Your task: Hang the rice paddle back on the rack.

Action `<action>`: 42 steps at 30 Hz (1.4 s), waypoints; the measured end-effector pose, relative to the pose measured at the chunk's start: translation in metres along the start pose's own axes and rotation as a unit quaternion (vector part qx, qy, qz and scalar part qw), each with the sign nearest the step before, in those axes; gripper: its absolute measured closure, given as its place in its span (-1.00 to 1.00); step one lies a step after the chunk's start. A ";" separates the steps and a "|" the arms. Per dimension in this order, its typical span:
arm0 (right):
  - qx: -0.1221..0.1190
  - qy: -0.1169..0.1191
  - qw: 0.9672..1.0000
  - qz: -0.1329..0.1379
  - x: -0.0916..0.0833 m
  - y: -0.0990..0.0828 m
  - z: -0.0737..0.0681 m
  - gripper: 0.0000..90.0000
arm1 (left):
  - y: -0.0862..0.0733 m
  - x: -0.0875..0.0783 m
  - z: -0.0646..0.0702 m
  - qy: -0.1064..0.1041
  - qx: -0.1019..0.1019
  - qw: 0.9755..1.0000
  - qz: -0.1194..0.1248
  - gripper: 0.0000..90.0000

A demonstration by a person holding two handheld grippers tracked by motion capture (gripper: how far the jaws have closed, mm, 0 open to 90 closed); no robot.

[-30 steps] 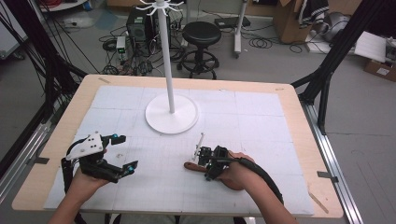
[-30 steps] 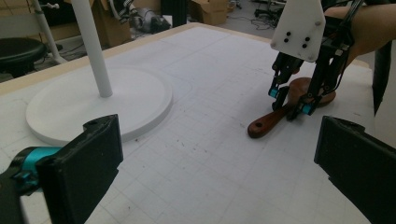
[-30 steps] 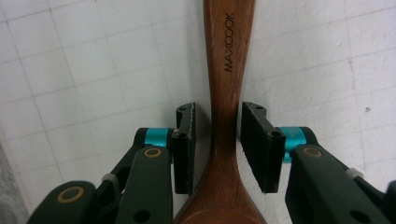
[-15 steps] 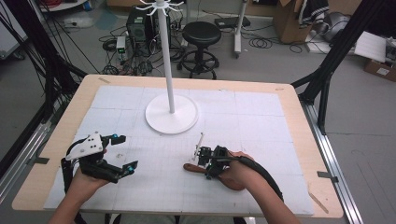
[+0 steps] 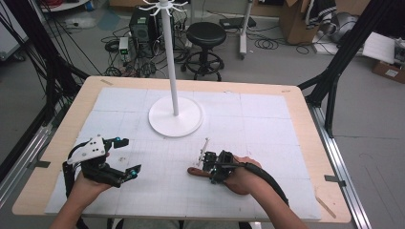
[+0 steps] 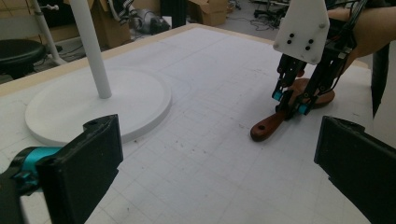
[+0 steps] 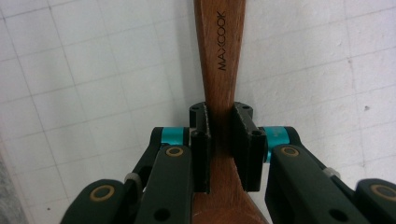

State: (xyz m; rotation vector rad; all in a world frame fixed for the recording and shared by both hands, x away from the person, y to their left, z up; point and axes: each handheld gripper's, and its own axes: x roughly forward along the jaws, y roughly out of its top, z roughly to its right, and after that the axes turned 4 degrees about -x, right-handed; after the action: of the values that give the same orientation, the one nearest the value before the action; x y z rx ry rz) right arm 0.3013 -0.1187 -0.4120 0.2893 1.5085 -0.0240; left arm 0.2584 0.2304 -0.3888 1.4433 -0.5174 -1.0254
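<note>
While our right gripper (image 7: 220,140) pinches the neck of the brown wooden spoon (image 7: 218,56) lying flat on the white gridded table mat (image 5: 267,124), we judge the grasp made and any lifting not yet begun. Our left gripper (image 6: 215,154) rests near the mat's left edge, jaws spread and empty. Behind stands the white hook stand with its round base (image 5: 175,117), nothing hanging that we can see.

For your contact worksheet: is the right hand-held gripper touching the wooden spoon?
Touching. The right gripper view shows the right hand-held gripper with both jaws pressed against the wooden spoon.
</note>
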 end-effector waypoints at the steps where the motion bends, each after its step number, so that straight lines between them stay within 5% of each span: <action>1: 0.000 -0.001 1.000 0.000 0.000 0.000 0.000 0.75 | 0.000 0.000 0.000 0.000 0.000 1.000 0.000 -0.96; 9: -0.001 0.000 1.000 0.004 -0.002 -0.001 0.000 0.75 | 0.000 0.000 0.000 0.000 0.000 1.000 0.000 -0.96; 15: 0.008 0.018 0.999 0.027 -0.006 -0.008 0.001 0.75 | 0.000 0.001 0.000 -0.001 -0.001 1.000 -0.001 -0.96; 25: 0.022 0.017 0.998 0.062 -0.015 -0.017 0.004 0.75 | 0.000 0.001 0.000 -0.002 0.000 1.000 -0.002 -0.96; 33: 0.043 0.014 0.995 0.092 -0.021 -0.023 0.007 0.75 | 0.000 0.002 0.000 -0.002 0.001 1.000 -0.003 -0.96; 42: 0.068 -0.005 0.988 0.141 -0.035 -0.031 0.012 0.75 | 0.000 0.002 0.000 -0.002 0.001 1.000 -0.002 -0.96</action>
State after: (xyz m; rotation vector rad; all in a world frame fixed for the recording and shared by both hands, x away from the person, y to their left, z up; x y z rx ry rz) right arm 0.3049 -0.1568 -0.3827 0.6094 1.4472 0.0964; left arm 0.2592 0.2287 -0.3897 1.4447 -0.5175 -1.0313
